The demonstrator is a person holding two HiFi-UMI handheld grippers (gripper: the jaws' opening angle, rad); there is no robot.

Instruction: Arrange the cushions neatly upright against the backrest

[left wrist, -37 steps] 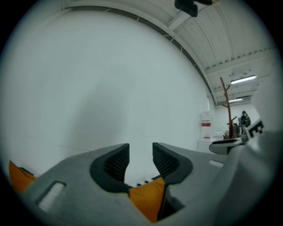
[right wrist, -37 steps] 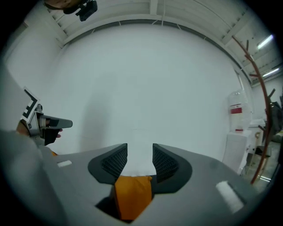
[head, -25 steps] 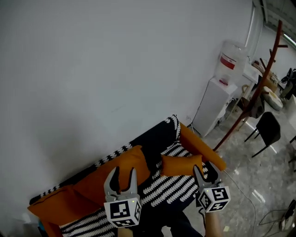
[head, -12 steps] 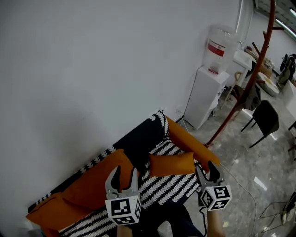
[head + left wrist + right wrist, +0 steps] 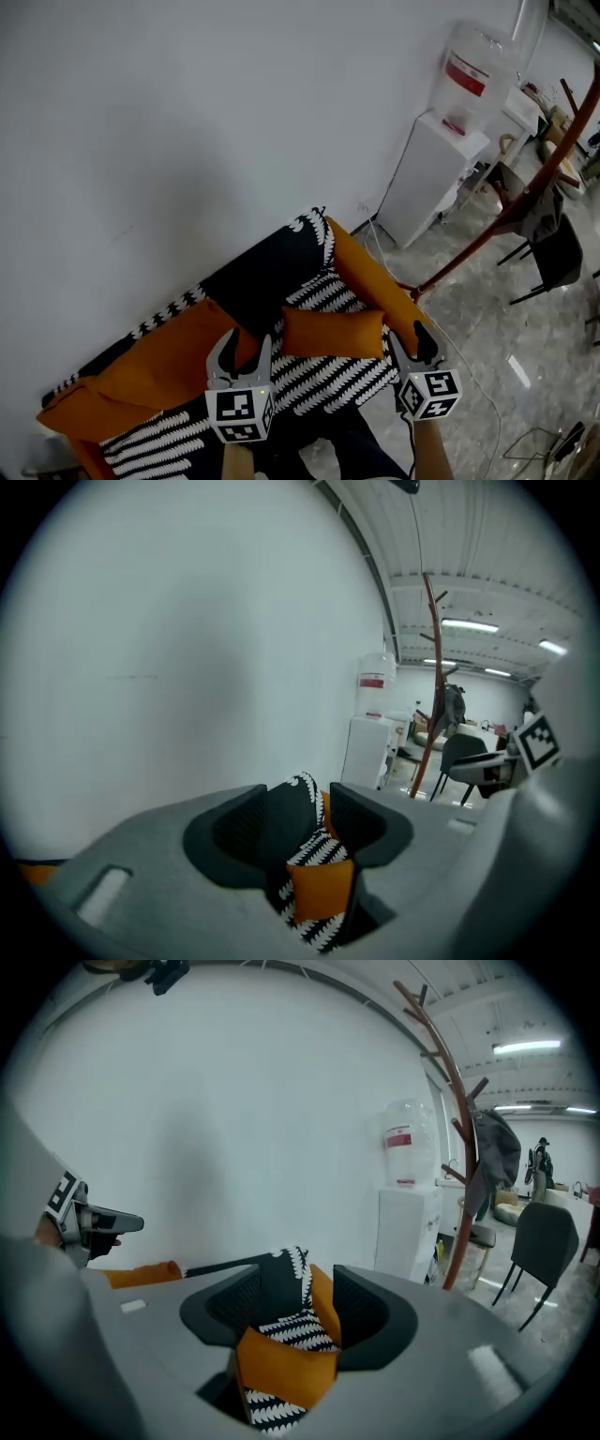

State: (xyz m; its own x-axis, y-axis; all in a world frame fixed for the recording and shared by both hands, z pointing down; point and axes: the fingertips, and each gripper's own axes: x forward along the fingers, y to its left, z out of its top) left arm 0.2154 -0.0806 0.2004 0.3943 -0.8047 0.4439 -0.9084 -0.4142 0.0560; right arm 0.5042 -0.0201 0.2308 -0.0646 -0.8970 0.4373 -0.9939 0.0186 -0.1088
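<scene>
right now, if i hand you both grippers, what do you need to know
Grippers: the left gripper is open and empty, in the air near the sofa's front. The right gripper is open too. Its jaws have just been opening and nothing is between them.
Things: the small orange cushion lies on the patterned seat, apparently off the backrest. The large orange cushion rests along the backrest further left and looks slumped.
Done: nothing gripped yet.
Left: stand the small cushion against the backrest, then straighten the large one.
</scene>
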